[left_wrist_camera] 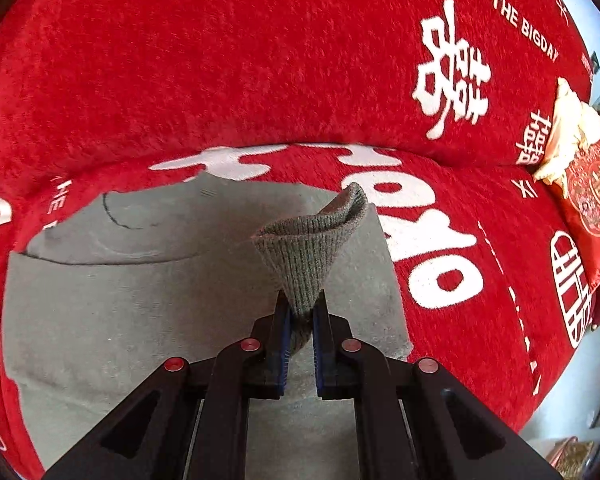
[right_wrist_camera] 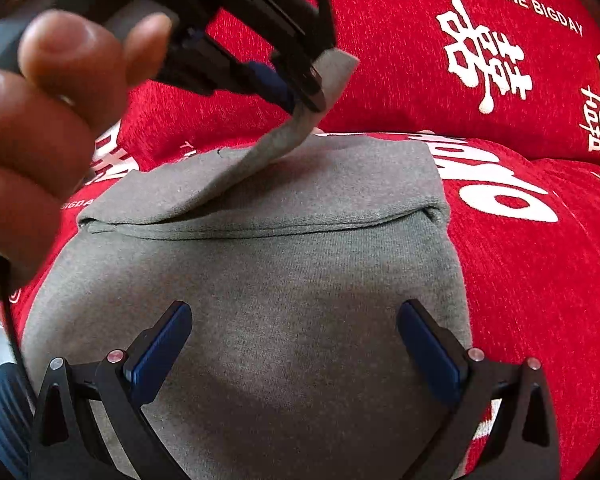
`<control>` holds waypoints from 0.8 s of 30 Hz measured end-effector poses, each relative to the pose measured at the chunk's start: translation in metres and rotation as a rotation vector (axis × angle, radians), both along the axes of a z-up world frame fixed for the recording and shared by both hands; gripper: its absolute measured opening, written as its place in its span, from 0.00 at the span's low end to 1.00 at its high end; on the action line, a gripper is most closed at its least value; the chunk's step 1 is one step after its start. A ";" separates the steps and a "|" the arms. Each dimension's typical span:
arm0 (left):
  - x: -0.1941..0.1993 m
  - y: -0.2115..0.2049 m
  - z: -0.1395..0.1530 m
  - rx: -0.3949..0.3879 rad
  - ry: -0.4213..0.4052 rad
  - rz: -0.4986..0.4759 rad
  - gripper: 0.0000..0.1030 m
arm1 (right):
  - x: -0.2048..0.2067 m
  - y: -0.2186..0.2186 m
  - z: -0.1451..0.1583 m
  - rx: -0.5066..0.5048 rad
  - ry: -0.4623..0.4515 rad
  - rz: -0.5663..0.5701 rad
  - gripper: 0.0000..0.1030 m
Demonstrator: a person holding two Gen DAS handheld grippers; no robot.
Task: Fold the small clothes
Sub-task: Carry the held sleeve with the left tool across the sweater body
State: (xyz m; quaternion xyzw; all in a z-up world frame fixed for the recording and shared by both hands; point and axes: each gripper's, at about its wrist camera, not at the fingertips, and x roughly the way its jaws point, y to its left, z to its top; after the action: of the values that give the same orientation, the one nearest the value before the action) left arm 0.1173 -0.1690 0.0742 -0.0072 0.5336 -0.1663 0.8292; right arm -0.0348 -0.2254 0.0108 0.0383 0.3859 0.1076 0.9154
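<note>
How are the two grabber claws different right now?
The left gripper is shut, pinching the ribbed cuff of the grey garment and lifting it; the right gripper is wide open and holds nothing. The left one is raised above the cloth; the right one hovers low over it. Both have blue pads and black arms.

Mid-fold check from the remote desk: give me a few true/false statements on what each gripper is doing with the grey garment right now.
1. The left gripper is shut on the garment's ribbed cuff. True.
2. The right gripper is clamped on the hem. False: its jaws stand wide open, gripping nothing, above the grey garment.
3. The garment lies on a red cover with white print. True.
4. The cuff lies flat on the garment. False: it is lifted clear.
</note>
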 end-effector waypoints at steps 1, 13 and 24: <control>0.000 -0.004 -0.003 0.006 0.001 -0.007 0.10 | 0.000 0.000 0.000 0.004 -0.001 0.000 1.00; 0.007 -0.018 -0.038 -0.001 0.088 -0.053 0.10 | 0.001 0.004 -0.001 -0.020 -0.002 0.000 1.00; 0.010 -0.001 -0.038 -0.033 0.077 0.014 0.88 | 0.001 0.006 -0.003 -0.048 0.002 -0.001 1.00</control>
State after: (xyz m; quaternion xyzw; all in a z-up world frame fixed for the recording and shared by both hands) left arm 0.1270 -0.1696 0.0362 -0.0311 0.5624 -0.1692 0.8088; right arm -0.0342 -0.2197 0.0081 0.0167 0.3891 0.0979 0.9158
